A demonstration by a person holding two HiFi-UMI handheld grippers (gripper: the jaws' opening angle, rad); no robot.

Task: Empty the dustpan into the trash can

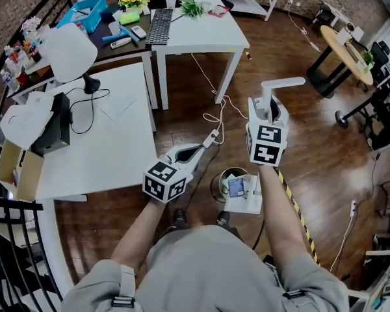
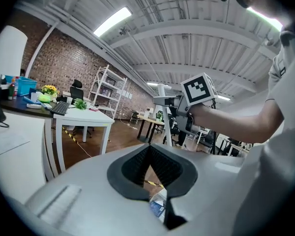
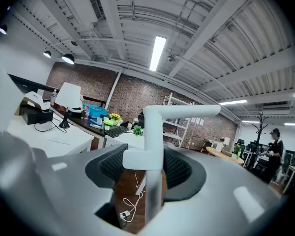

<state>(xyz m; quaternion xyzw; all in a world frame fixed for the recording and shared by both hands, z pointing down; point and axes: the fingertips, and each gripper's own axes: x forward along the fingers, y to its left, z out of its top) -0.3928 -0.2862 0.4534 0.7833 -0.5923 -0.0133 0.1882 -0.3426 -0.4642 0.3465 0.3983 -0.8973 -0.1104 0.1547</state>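
Right gripper (image 1: pixel 271 106): clamping on upright dustpan handle (image 3: pixel 154 132) | Left gripper (image 1: pixel 196 151): pressing jaws together, gripping nothing, hovering beside table (image 1: pixel 117 161) | Dustpan (image 1: pixel 246 201): overlapping can (image 1: pixel 216 186) at its right rim

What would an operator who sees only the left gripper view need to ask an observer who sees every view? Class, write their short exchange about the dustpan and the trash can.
Operator: What does the right tool grip?
Observer: The right tool is closed on the dustpan handle, a white post standing upright between its jaws.
Operator: Where is the pan?
Observer: In the head view, the pan sits lower in the picture than that tool, overlapping the trash can.
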